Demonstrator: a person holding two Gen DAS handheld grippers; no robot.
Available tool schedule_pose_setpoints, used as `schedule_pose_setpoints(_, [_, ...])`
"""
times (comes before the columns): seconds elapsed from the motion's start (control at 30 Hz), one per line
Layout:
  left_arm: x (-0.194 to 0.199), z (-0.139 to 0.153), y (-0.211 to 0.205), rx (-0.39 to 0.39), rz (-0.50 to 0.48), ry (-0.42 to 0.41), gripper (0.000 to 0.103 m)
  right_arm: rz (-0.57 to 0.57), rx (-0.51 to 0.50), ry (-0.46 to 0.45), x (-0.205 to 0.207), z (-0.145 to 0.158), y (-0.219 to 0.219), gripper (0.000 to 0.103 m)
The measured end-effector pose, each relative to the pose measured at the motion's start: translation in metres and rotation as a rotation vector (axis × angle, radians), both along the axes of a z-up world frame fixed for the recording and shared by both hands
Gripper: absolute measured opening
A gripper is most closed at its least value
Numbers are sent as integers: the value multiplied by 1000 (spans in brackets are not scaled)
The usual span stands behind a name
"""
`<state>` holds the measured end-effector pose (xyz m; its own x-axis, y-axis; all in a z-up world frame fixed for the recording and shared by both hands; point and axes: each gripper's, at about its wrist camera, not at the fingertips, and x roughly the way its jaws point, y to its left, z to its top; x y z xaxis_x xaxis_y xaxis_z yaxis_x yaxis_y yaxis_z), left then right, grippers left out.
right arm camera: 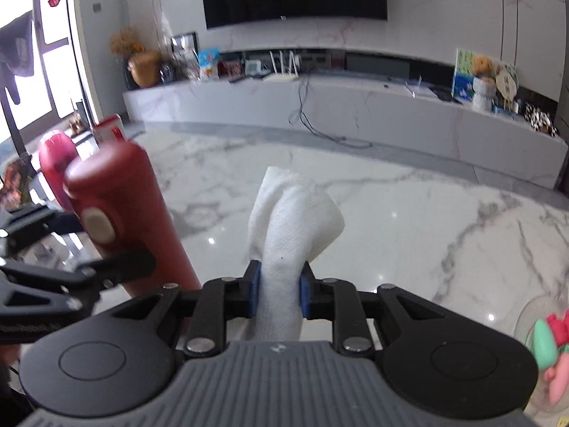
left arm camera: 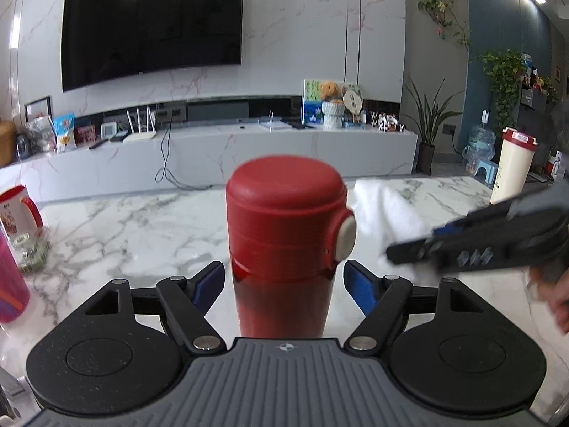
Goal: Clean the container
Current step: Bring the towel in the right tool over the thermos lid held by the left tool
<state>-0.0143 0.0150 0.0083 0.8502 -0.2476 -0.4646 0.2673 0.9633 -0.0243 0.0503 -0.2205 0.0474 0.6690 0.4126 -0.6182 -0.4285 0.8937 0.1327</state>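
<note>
Red flask [left arm camera: 284, 235]: one; white paper towel [right arm camera: 284, 235]: one.

Open marble ahead, clutter at the edges

The red flask [left arm camera: 284, 245] stands upright between the parted pads of the left gripper [left arm camera: 284, 284], a gap on each side, blocking the way straight ahead. Just to its right the white paper towel [right arm camera: 288, 245], pinched in the right gripper [right arm camera: 279, 293], fills that side. The marble tabletop [left arm camera: 142, 227] beyond lies bare to its far edge. A pink cup [left arm camera: 10, 281] and red-handled jug [left arm camera: 17, 210] crowd the left edge; a cream tumbler [left arm camera: 512, 167] stands far right.
</note>
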Motion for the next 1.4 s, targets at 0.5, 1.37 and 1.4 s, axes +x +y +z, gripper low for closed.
schedule_pose_setpoints(0.5, [5,2,-1,13,-27,-56,65,247,74,-68,-7,119,35,25])
schedule_pose_setpoints(1.37, [10,0,10,-6,-40,-55,65,313,-148,-64,-5,110,93,51])
schedule_pose_setpoints(1.4, [9,0,10,-6,-40,-55,65,309,-149,-65,-5,110,94,50])
